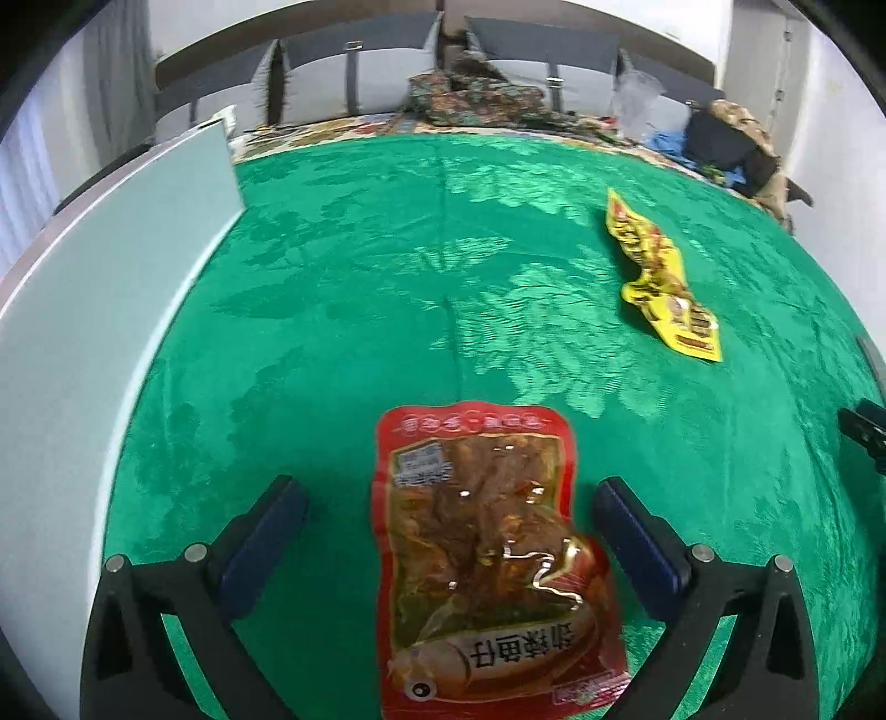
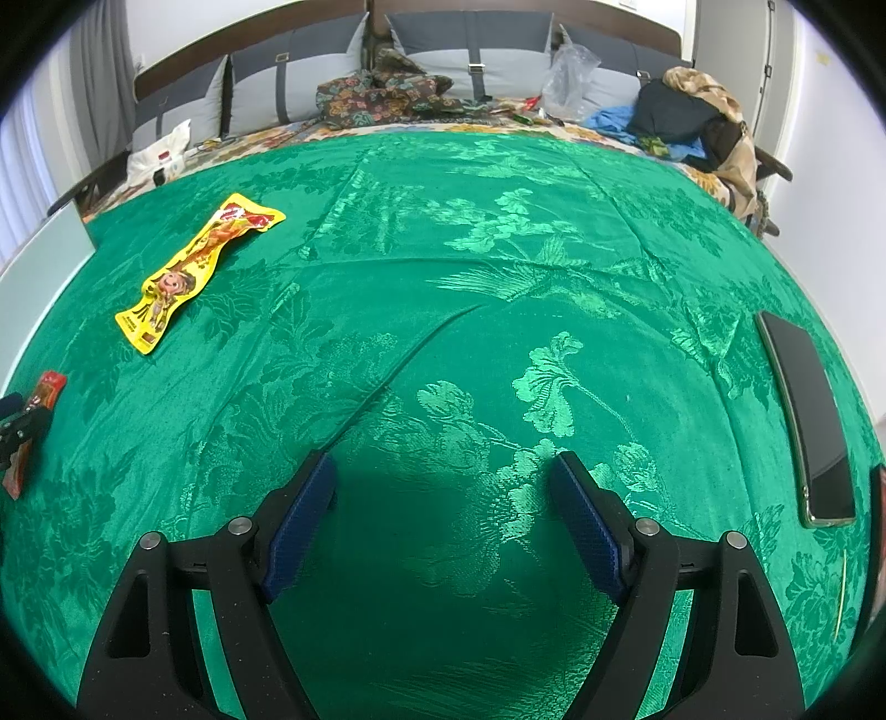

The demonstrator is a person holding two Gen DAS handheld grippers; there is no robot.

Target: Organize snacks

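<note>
A red snack packet [image 1: 482, 554] with brown food showing through its clear window lies flat on the green cloth [image 1: 387, 277]. My left gripper [image 1: 448, 487] stands wide open around the packet, and neither blue pad touches it. A long yellow snack packet [image 1: 659, 277] lies further off to the right, also seen in the right wrist view as the yellow packet [image 2: 194, 271] at the upper left. My right gripper [image 2: 443, 465] is open over bare cloth with nothing between its fingers. The red packet [image 2: 41, 396] shows at that view's left edge.
A pale grey-white board [image 1: 111, 277] runs along the cloth's left side. A dark phone [image 2: 808, 426] lies at the right edge. Behind the cloth are grey cushions [image 2: 487, 50], patterned fabric [image 2: 382, 94], a plastic bag [image 2: 567, 77] and piled clothes [image 2: 698, 122].
</note>
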